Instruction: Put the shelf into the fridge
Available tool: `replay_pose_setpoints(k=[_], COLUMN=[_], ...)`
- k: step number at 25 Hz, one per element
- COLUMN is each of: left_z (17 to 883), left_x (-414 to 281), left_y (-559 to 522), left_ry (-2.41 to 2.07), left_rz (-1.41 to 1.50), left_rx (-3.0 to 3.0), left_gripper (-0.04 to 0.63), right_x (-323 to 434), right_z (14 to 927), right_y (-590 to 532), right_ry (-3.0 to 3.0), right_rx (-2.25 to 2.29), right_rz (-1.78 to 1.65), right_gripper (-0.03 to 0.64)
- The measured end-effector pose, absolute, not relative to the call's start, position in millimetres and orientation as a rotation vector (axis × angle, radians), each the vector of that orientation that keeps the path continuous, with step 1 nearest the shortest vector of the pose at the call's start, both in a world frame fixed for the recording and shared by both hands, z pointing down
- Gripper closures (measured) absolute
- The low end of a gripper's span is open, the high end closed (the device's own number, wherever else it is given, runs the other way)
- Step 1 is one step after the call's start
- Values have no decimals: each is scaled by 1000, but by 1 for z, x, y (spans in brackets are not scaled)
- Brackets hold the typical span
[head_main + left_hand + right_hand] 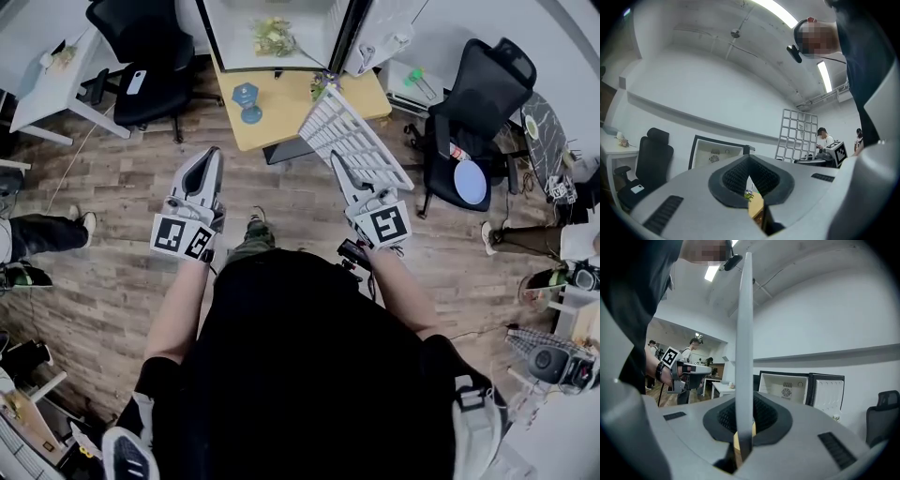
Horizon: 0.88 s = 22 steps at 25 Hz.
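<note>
Our right gripper point(339, 161) is clamped on one edge of the single white wire shelf point(349, 136), which is held upright in the air, short of the one open fridge point(234, 37). Our left gripper point(210, 157) is closed on nothing. Gripped by its edge alone, the shelf may pivot and snag the fridge opening.

The white grid shelf point(354, 141) is tilted on edge, right of centre, its near edge clamped in the right gripper point(339, 165). Beyond it the white fridge point(234, 37) stands open.
</note>
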<state>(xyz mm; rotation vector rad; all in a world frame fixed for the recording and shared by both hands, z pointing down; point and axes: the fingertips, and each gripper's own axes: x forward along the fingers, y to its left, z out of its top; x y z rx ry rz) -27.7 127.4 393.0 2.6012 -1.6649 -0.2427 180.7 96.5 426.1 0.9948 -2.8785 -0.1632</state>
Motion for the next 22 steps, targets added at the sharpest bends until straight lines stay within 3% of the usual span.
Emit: replay_pose_setpoints(k=[22], left_z=[399], left_x=[-95], left_y=[14], left_ry=[-1544], left_rz=[-311], left_rx=[2636], left_gripper=[577], right_x=[112], right_z=[423], right_y=[13], right_ry=[-2785], right_rx=[1080], right_rz=[-183], right_gripper=[578])
